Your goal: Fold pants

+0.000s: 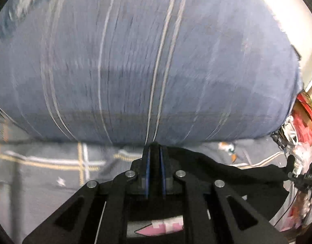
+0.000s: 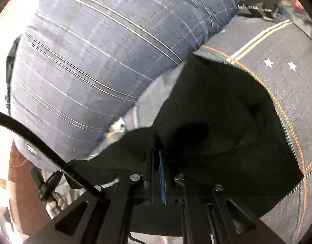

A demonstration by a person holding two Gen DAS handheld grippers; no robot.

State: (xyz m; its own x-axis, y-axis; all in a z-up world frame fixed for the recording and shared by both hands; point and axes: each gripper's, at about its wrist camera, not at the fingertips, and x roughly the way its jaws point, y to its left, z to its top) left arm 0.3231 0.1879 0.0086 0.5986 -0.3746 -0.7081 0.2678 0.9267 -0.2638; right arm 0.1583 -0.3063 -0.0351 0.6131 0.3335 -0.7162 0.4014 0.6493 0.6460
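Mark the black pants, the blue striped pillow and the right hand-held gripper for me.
black pants (image 2: 217, 109): right wrist view, middle of the dark cloth.
blue striped pillow (image 1: 135, 61): left wrist view, its front face.
right hand-held gripper (image 2: 158, 152): right wrist view, between its fingertips.

left wrist: close, angled down | right wrist: close, angled down | shared: blue striped pillow

I'm in a home bedroom: a plaid blue pillow on a star-printed grey bedsheet.
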